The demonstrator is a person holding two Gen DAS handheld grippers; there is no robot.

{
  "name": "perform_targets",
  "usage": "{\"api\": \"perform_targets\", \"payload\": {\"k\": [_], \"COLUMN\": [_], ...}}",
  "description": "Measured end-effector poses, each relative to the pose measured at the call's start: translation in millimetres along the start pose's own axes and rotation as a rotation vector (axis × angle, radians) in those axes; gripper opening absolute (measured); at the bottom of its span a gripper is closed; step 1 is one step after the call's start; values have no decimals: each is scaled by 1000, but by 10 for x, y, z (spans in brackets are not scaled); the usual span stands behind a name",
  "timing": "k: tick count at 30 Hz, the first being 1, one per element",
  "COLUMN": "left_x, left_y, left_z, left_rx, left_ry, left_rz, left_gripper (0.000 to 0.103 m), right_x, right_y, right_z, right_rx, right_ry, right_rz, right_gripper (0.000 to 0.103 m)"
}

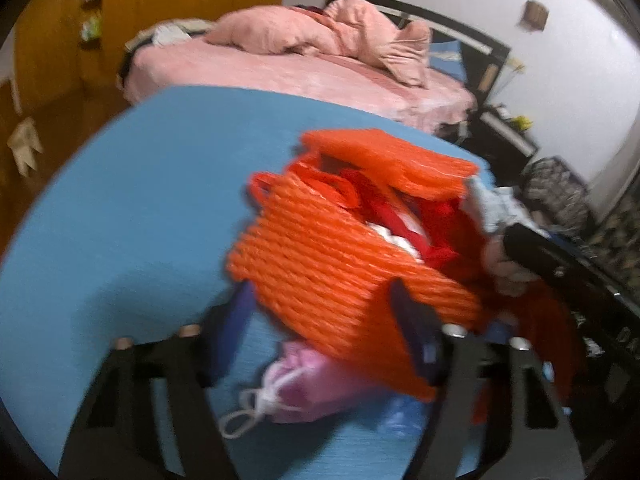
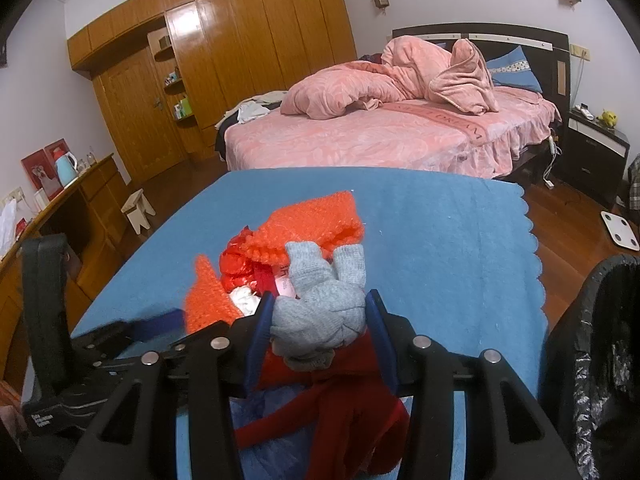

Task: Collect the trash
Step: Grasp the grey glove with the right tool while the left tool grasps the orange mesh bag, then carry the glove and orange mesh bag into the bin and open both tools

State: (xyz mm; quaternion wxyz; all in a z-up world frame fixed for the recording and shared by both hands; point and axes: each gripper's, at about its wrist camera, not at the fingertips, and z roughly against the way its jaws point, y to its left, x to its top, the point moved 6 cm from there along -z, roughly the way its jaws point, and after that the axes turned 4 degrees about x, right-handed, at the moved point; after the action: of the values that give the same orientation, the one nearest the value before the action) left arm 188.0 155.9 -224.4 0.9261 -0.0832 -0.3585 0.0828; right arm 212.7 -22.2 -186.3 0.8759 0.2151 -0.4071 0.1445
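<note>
An orange woven basket (image 1: 320, 256) sits on a table with a blue cloth (image 1: 132, 200), its orange lid (image 1: 392, 160) tipped up behind it. My left gripper (image 1: 320, 320) has its jaws apart around the basket's near wall. Red wrappers and white scraps lie inside the basket (image 2: 248, 276). My right gripper (image 2: 320, 320) is shut on a grey knit glove (image 2: 320, 300) just over the basket's edge, with a red cloth (image 2: 344, 412) hanging below it. A pink drawstring pouch (image 1: 304, 384) lies on the cloth under the basket.
A black-lined trash bin (image 2: 600, 360) stands at the table's right side. Beyond the table is a bed with pink bedding (image 2: 380, 128), a wooden wardrobe (image 2: 224, 52) and a small stool (image 2: 138, 208) on the wooden floor.
</note>
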Motion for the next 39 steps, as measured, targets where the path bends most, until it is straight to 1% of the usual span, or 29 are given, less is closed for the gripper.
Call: {"api": "perform_targets", "payload": {"k": [1,2,3,5,6,9,11,15,20,24,26,32,36,39], "left_x": [-16,-20,-30,-36,-38,-8,9,122,226,324,374,513,595,582], "left_y": [-5,-19,-38,-92,-116,-126,-126,-213,-235,-275,-282,-263,-405,-524], "left_z": [-9,-20,-18,-7,2,55,155,429,737,973,1052,1206,1320,1342], "left_rx": [-22,-43,-53,-58,-56,-57,-59,-41,-36,-61,-92,-116,-98,-117], "left_ry": [0,0,-5,-13,-17,-25,-44,-111,-180,-231,-237,-255,-281,-280], "left_rz": [9,13,7,-24,-37,-29,-31,-74,-66,-54,-32,-4,-67,-86], "left_gripper": [51,44,41,32,30,22,21,20,20,20,20,20,20,20], "right_x": [-2,-2,0,-6,-12,10,21,74,173,247,276,375,425,425], "right_y": [9,10,13,15,16,20,32,62,87,97,99,17,-74,-176], "right_z": [4,5,12,20,34,71,111,231,405,561,638,870,1029,1137], "right_rx": [1,1,2,2,2,1,0,8,27,48,48,28,8,-4], "right_ry": [1,1,0,-2,-4,-11,-18,-46,-90,-122,-134,-167,-199,-217], "right_rz": [0,0,0,3,4,9,13,24,29,27,29,17,4,-6], "right_gripper": [46,46,46,46,46,46,46,46,46,46,46,46,46,46]}}
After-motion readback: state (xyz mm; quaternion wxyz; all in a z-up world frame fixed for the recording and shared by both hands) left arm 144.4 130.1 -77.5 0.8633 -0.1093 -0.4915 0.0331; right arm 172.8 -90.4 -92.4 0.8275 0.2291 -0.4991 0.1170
